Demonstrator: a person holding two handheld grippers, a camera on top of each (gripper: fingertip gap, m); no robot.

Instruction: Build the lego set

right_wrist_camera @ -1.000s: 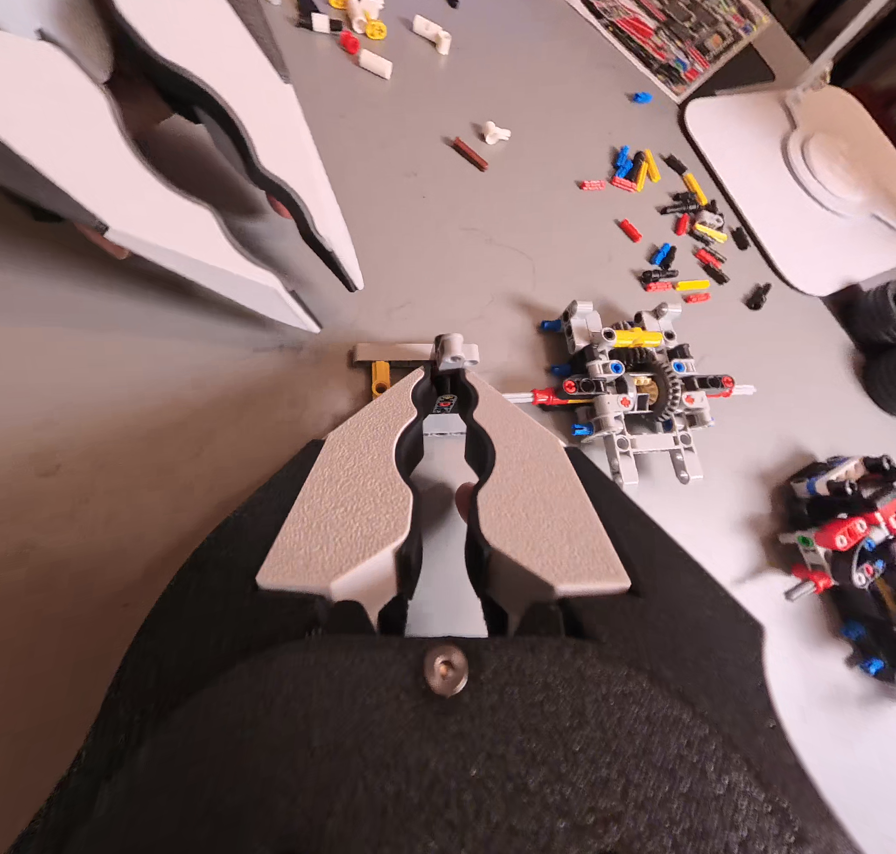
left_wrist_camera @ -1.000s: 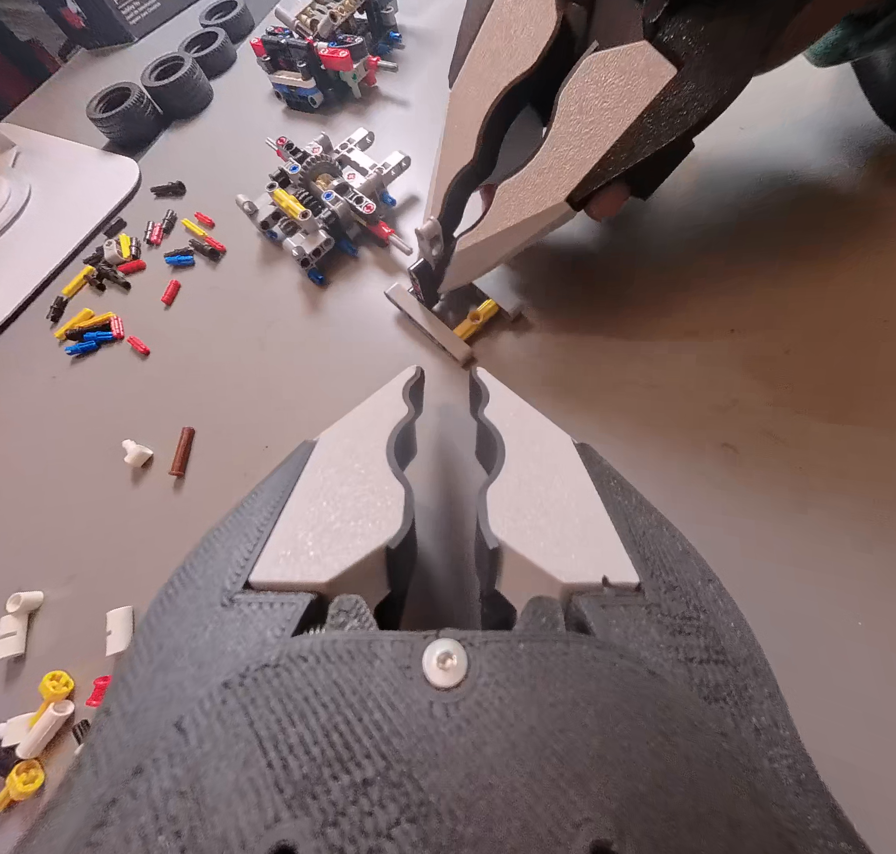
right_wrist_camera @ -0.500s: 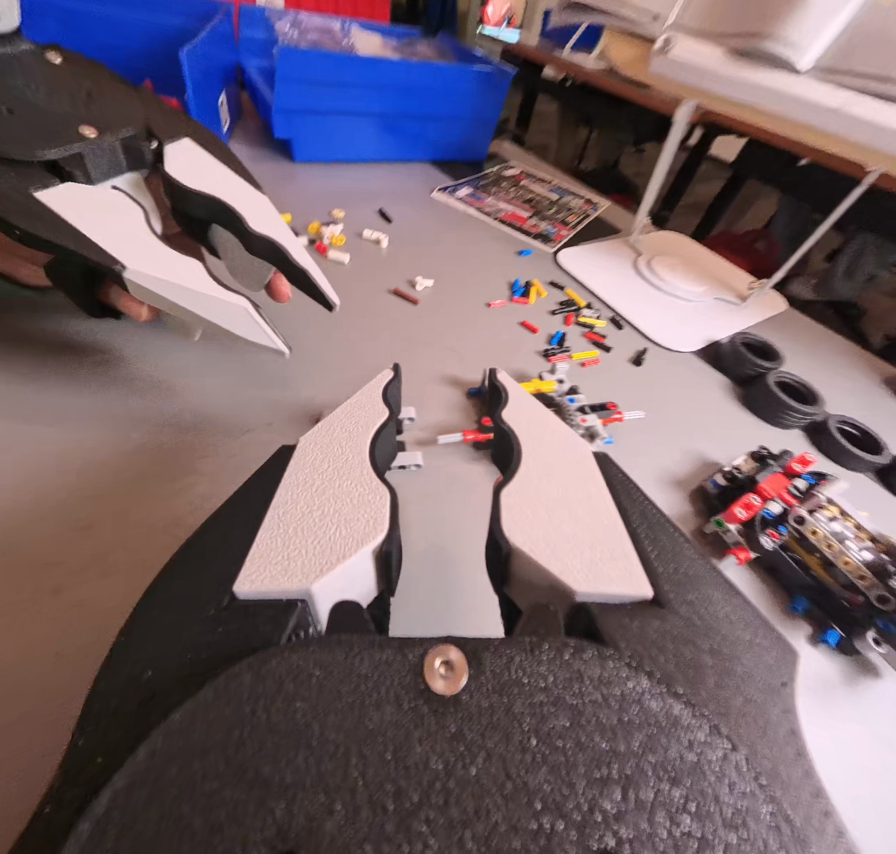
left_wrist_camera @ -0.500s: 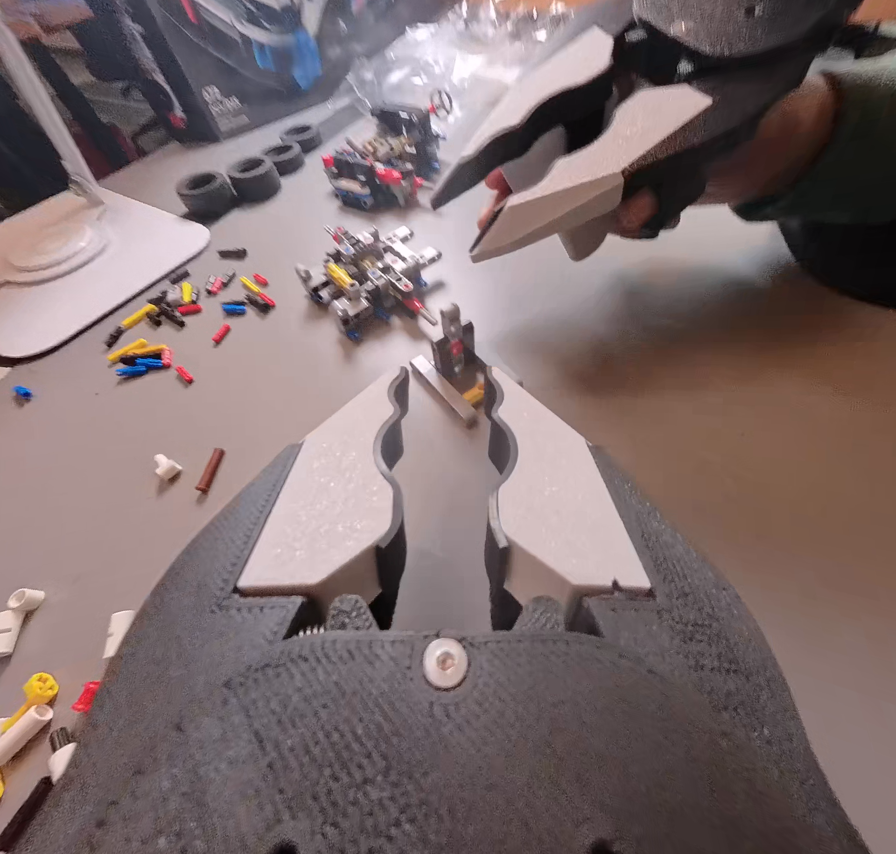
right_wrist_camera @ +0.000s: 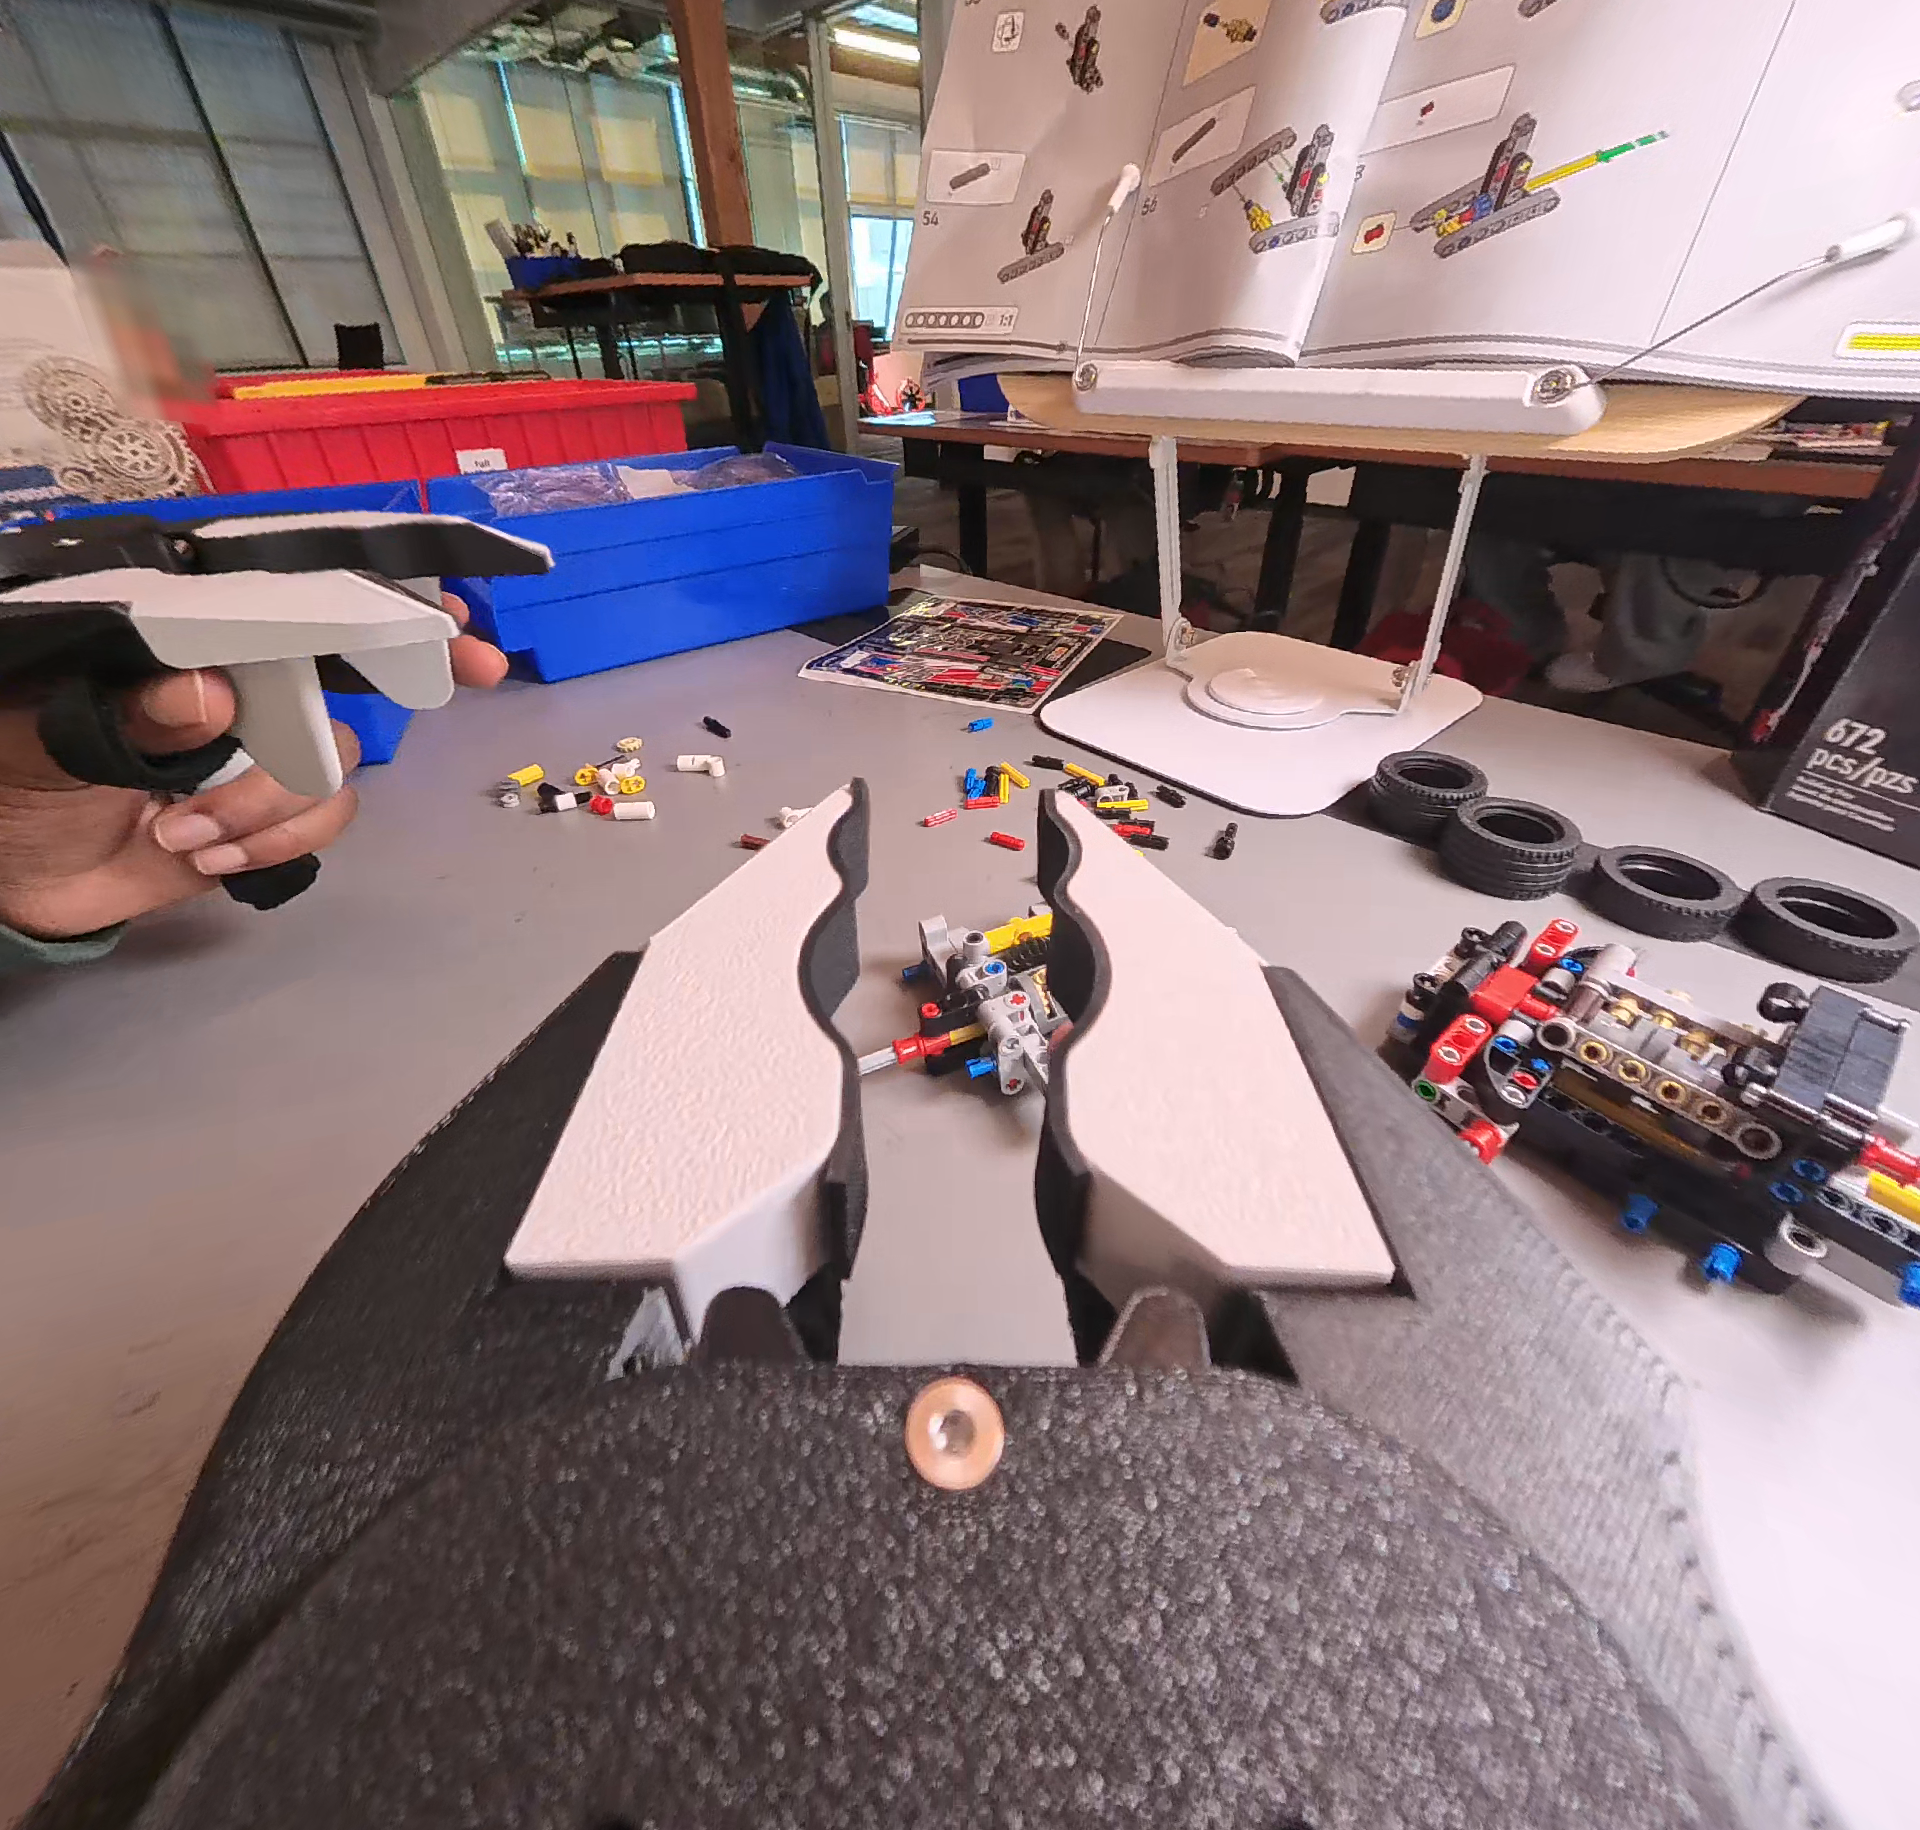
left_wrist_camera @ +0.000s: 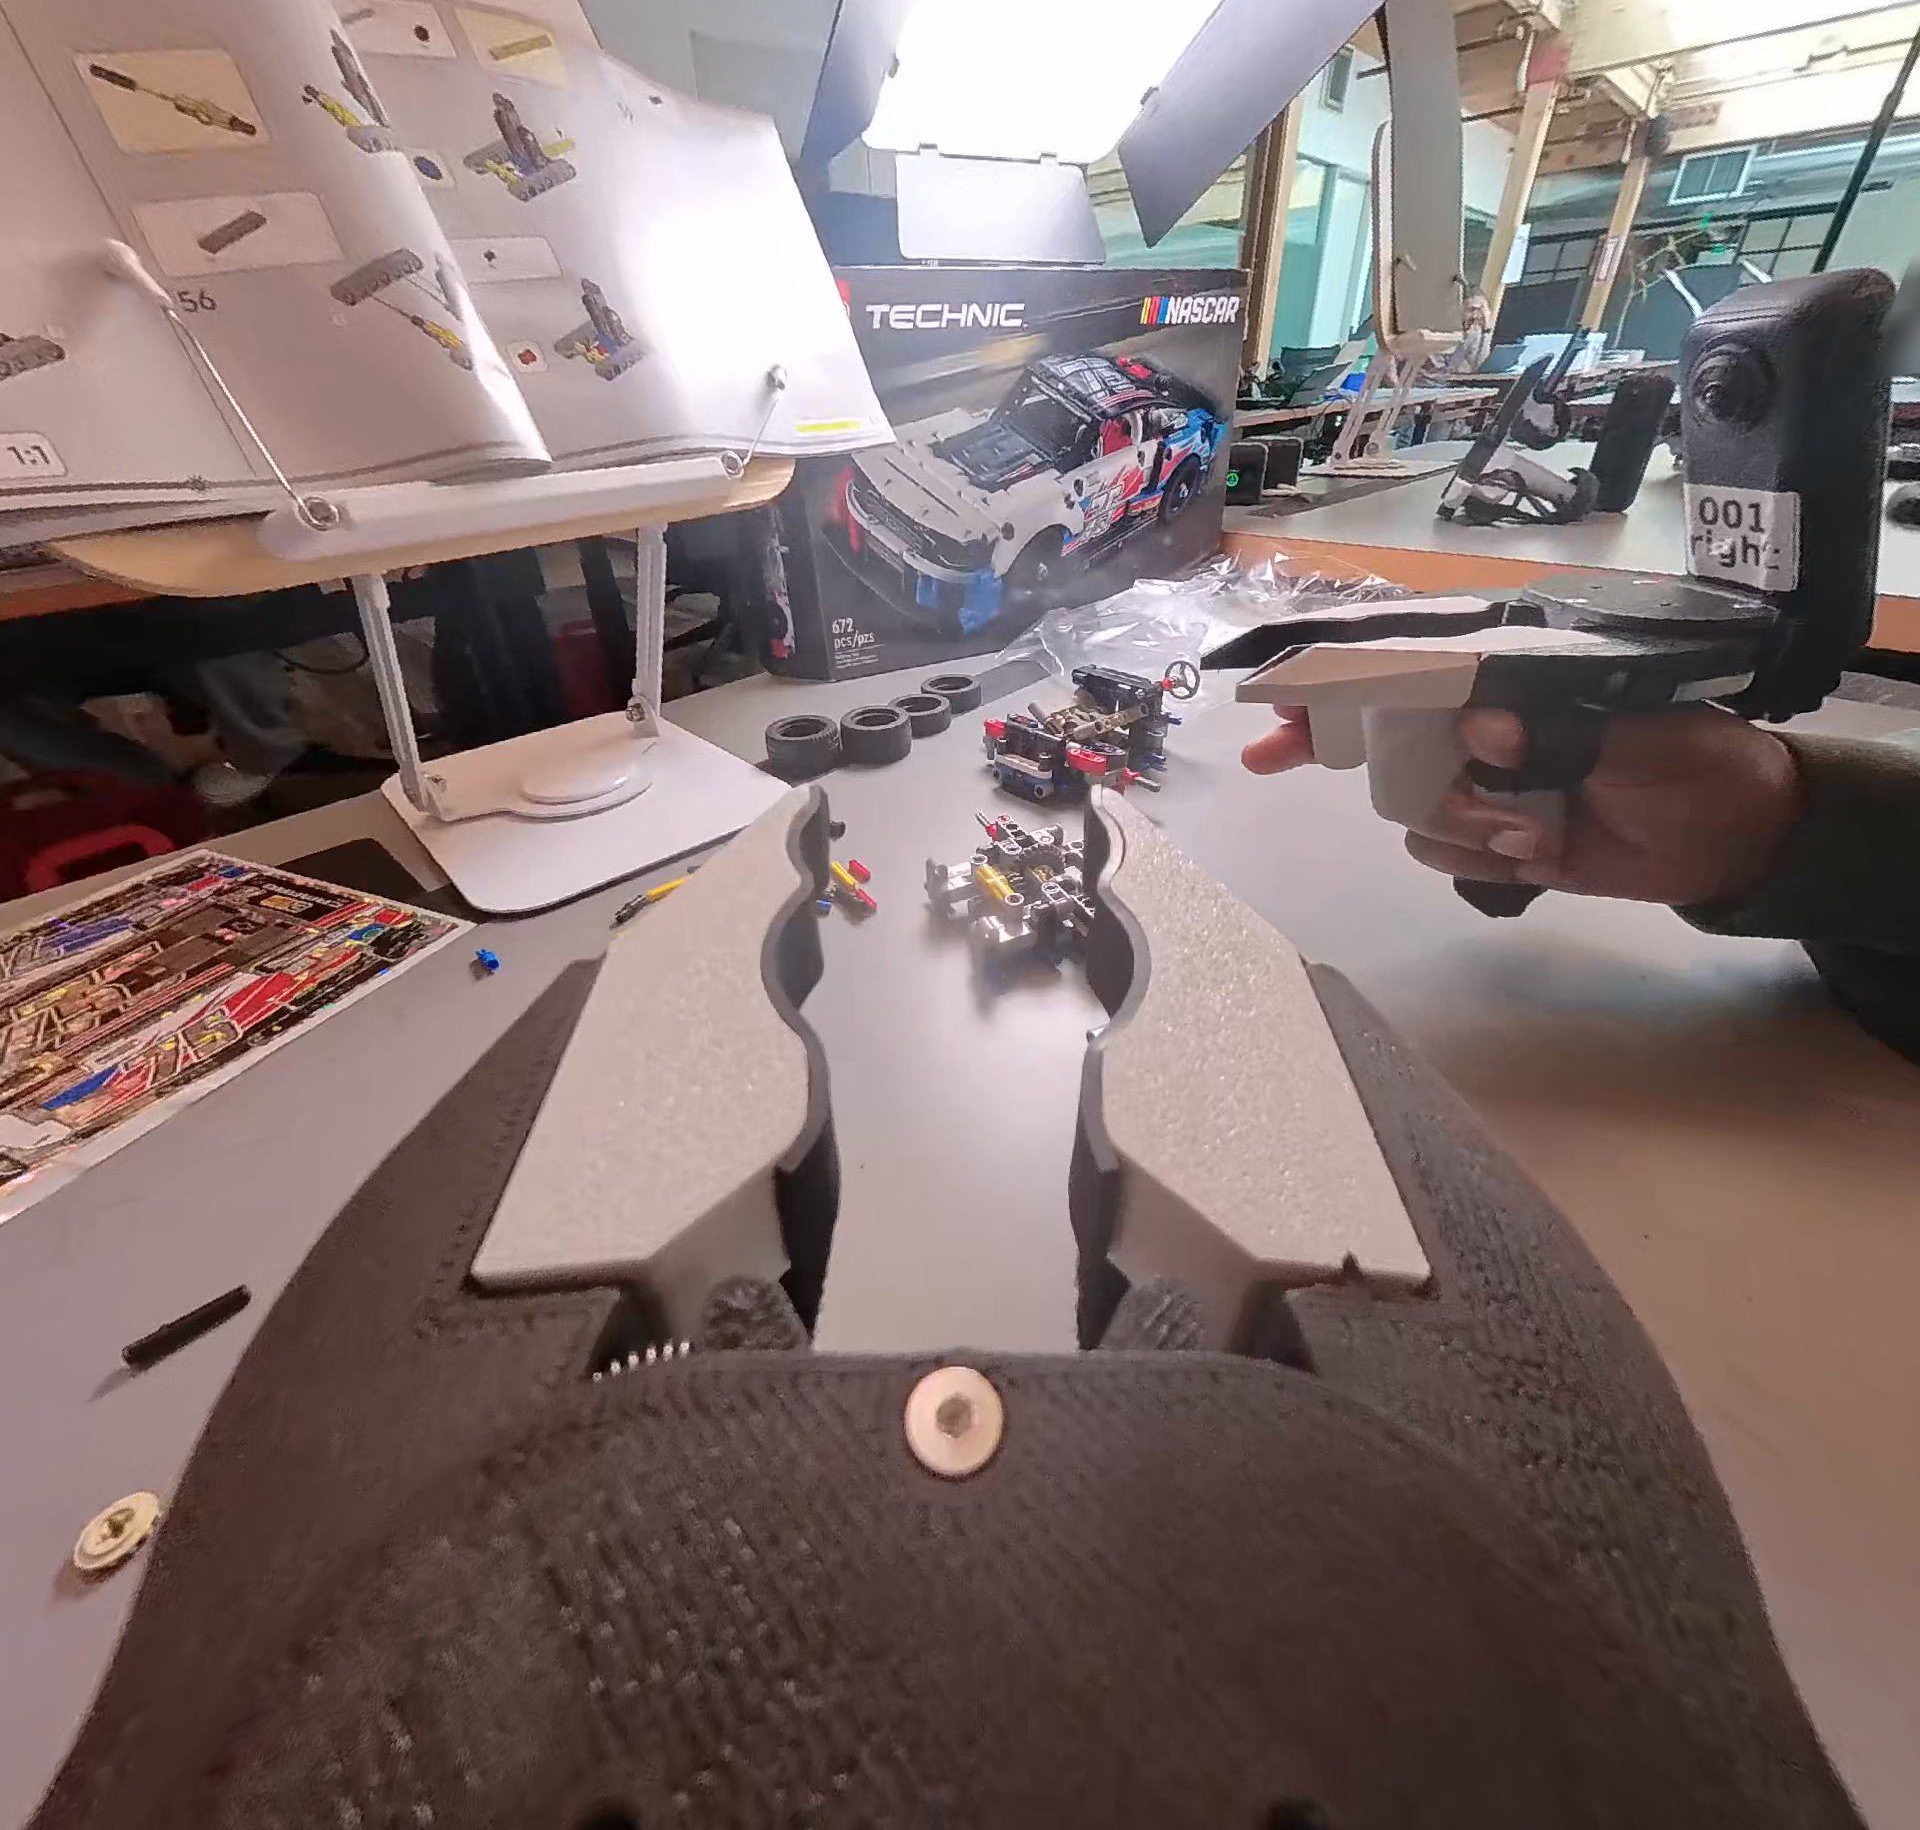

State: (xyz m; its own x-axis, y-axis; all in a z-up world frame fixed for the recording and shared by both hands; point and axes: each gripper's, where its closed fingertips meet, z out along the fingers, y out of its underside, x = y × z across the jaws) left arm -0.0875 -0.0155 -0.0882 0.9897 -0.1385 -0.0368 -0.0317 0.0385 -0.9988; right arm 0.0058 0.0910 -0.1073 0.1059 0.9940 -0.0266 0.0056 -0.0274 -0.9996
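Plainly, both tongs are hovering above the grey table (right_wrist_camera: pixel 312 1001), gaping and gripping nothing: the left gripper (left_wrist_camera: pixel 956 824) wide, the right gripper (right_wrist_camera: pixel 951 814) somewhat narrower. The small gear assembly (right_wrist_camera: pixel 987 991) is lying on the table beneath and beyond both, touched by neither. The larger chassis build (right_wrist_camera: pixel 1662 1084) is sitting to the right, 4 tyres (right_wrist_camera: pixel 1621 866) behind it, loose pins (right_wrist_camera: pixel 1049 793) scattered ahead. An instruction booklet (right_wrist_camera: pixel 1351 139) is standing open on its stand.
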